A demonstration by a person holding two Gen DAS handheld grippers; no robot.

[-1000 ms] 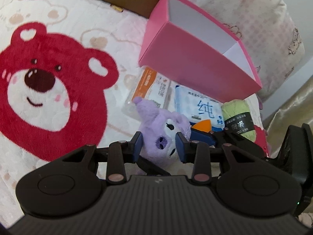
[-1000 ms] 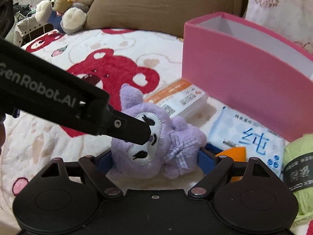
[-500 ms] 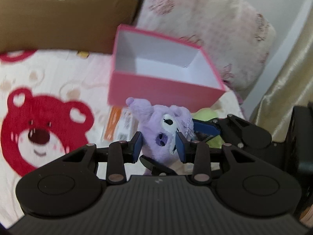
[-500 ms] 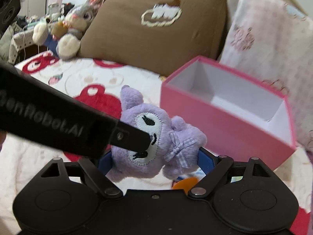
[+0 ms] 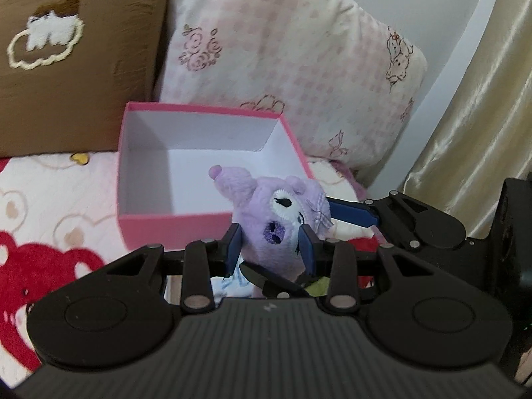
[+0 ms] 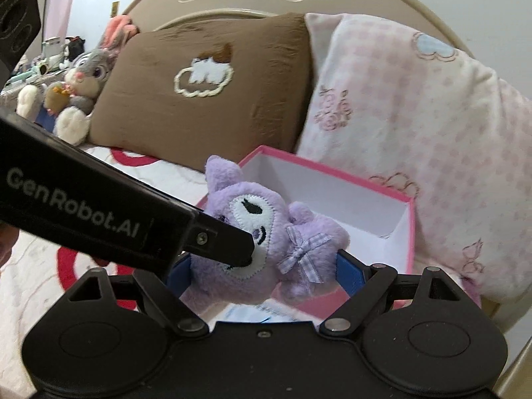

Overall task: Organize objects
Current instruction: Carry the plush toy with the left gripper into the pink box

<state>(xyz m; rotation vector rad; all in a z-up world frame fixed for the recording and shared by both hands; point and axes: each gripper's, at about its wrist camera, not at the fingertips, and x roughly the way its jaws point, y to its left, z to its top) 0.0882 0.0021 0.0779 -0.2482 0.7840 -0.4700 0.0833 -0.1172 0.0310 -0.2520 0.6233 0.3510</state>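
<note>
Left claw: the left gripper [image 5: 270, 246] has its blue-padded fingers [image 5: 232, 244] pressed against either side of the small purple plush toy with a white embroidered face and a checked lilac bow [image 5: 281, 214] — closed on it at the lower face.
Right claw: the right gripper [image 6: 262, 271] also clamps the same plush [image 6: 262, 229], one blue pad at each flank of its body; both claws grip it together.
Plush position: held off the bedding, in front of the near wall of the open pink cardboard box with a white lining [image 5: 173, 224], its ear and head overlapping the box opening in the left wrist view. Whether it is over the opening or just short of it, I cannot tell.
Box: stands upright on the white fleece blanket printed with red bears [image 5: 50, 219], back edge near the pillows; inside shows only white walls and floor.
Behind box: brown plush pillow with a stitched white cloud [image 6: 202, 79] to the left, pink-and-white checked pillow [image 6: 415, 126] to the right — the two touch.
Far left: grey stuffed rabbit with white feet [image 6: 78, 89] beside the brown pillow.
Right edge: gold satin curtain [image 5: 478, 106].
</note>
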